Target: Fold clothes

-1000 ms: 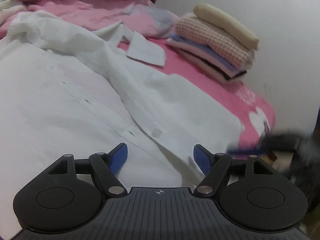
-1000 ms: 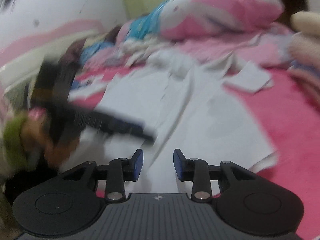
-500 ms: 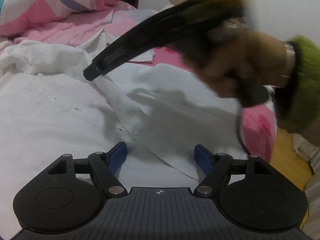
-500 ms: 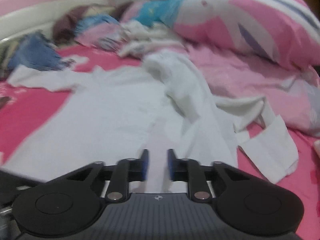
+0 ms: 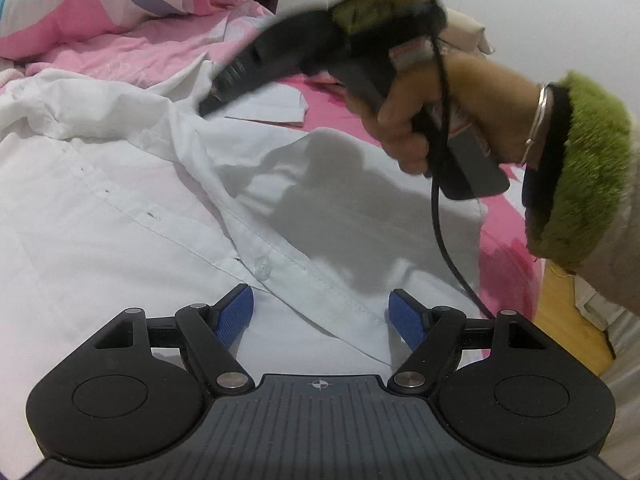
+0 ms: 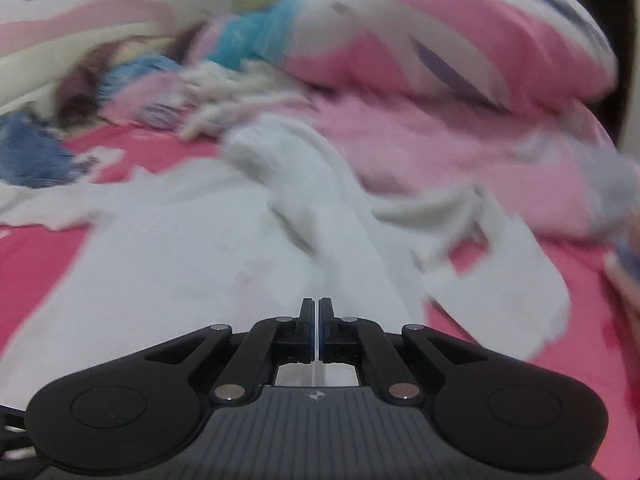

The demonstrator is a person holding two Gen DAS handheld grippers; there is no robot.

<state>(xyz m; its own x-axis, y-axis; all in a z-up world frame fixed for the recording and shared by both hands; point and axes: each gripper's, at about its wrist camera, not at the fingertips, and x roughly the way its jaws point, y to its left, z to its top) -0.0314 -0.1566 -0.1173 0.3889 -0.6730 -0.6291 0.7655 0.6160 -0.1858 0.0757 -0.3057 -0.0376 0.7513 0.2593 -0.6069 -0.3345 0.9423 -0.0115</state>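
The right gripper [image 6: 319, 330] has just clenched, apparently on the shirt [image 6: 168, 280] at lower centre; the left gripper [image 5: 320, 316] stays released, so folding can begin.

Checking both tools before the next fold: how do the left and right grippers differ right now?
The left gripper stands wide open; the right gripper is shut. The left hangs low over the shirt's button placket near the hem; the right reaches farther up, toward the bunched sleeve. Whether the right has pinched fabric is unclear. Both are over the shirt.

Both wrist views angled down, close over bed, sharing white shirt [image 5: 120, 216] and pillow [image 6: 480, 36]
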